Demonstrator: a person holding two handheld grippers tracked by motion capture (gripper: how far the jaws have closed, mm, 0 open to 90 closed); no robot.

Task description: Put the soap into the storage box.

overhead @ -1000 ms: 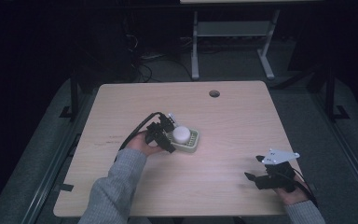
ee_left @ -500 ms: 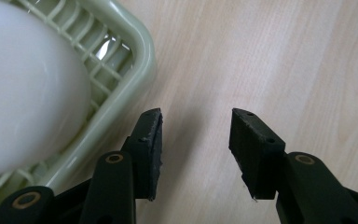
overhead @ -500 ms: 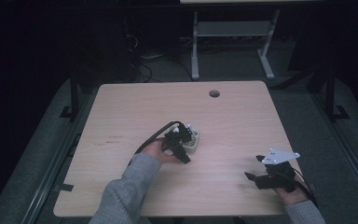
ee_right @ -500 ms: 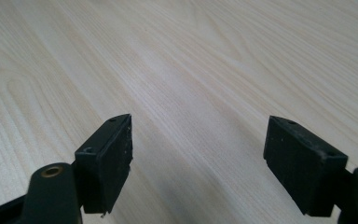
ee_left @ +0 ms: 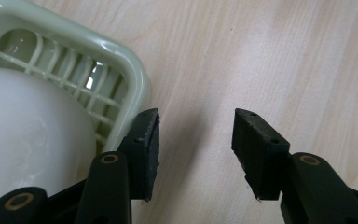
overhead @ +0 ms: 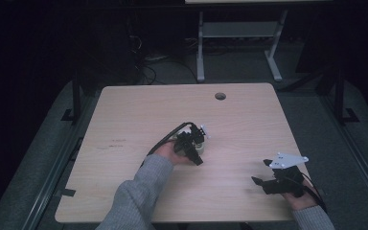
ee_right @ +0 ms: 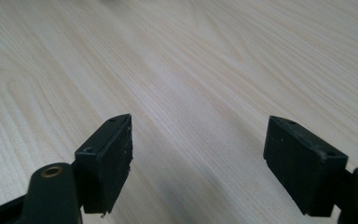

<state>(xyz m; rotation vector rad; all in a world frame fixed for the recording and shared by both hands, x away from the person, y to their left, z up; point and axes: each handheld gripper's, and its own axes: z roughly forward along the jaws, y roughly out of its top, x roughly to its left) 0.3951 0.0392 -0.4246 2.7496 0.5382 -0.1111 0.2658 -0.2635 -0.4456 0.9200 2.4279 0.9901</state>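
Note:
A pale green slatted basket point(ee_left: 121, 60) sits on the wooden table point(overhead: 249, 124) with a white ball point(ee_left: 28, 135) inside it. My left gripper point(ee_left: 196, 149) hangs just outside one rounded corner of the basket. Its jaws have just been opening, and only bare wood lies between them. One pad point(ee_left: 148, 149) stands right beside the basket's rim. In the high view the left gripper point(overhead: 194, 146) covers most of the basket point(overhead: 201, 149) near the table's middle. My right gripper point(ee_right: 198, 158) is open over bare wood and rests near the front right corner point(overhead: 263, 181).
A round cable hole point(overhead: 220, 96) lies near the table's far edge. A cable point(overhead: 165, 139) loops from the left gripper over the tabletop. Beyond the table stands a white metal frame point(overhead: 239, 33) on dark floor.
My left hand has moved right and slightly down over the basket, and the white ball that showed from above is now covered by the gripper. The right hand has stayed put.

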